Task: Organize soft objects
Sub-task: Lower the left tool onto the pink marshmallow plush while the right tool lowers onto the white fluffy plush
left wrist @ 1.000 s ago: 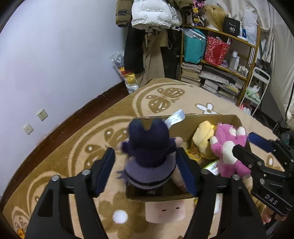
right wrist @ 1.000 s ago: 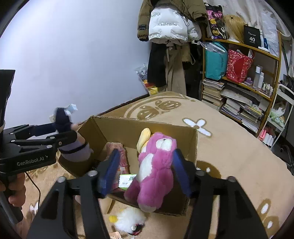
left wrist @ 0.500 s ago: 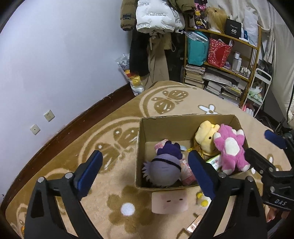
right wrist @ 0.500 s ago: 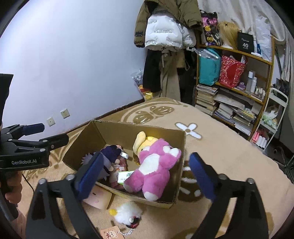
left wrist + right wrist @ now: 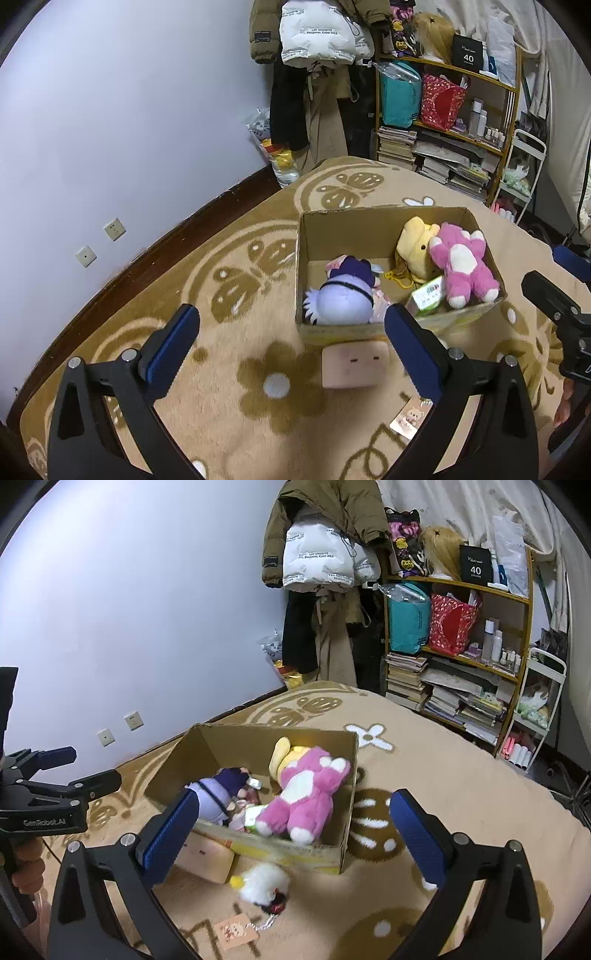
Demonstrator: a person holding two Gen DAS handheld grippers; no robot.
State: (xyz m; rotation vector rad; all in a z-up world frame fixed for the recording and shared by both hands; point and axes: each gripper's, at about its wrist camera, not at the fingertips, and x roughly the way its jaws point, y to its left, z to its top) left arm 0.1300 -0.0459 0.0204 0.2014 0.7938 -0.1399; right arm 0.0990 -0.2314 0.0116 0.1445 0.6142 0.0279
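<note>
Left gripper [image 5: 291, 345]: at 6 o'clock in the left wrist view, blue-padded fingers spread wide, nothing between them; also seen from the side at 9 o'clock [image 5: 66, 768] in the right wrist view, held by a hand [image 5: 26, 867].
Right gripper [image 5: 291, 830]: at 6 o'clock in its own view, fingers set wide apart and empty; seen edge-on at 3 o'clock [image 5: 554, 288] in the left wrist view.
Pink square cushion [image 5: 355, 365]: flat on the carpet, just in front of the box's near wall, at about 5 o'clock of frame centre.
White fluffy toy [image 5: 264, 884]: on the carpet outside the box, beside the cushion, a small dark-red part at its near end.
Small card [image 5: 236, 930]: on the carpet near the white toy, joined to it by a thin chain.
Carpet [image 5: 229, 369]: beige with brown butterfly and flower patterns.
Cardboard box [image 5: 369, 221]: open-topped, on the carpet, ahead of both grippers.
Purple plush doll [image 5: 341, 299]: lying inside the box against its near-left corner.
Green-and-white packet [image 5: 428, 293]: in the box, between the doll and the pink toy.
Pink plush bear [image 5: 461, 264]: inside the box at its right side, against the right wall.
Yellow plush [image 5: 415, 247]: in the box, touching the pink bear's left.
Coats [image 5: 317, 33]: hanging at 12 o'clock against the wall.
Shelf [image 5: 454, 133]: at 1 o'clock, with bags, books and bottles.
</note>
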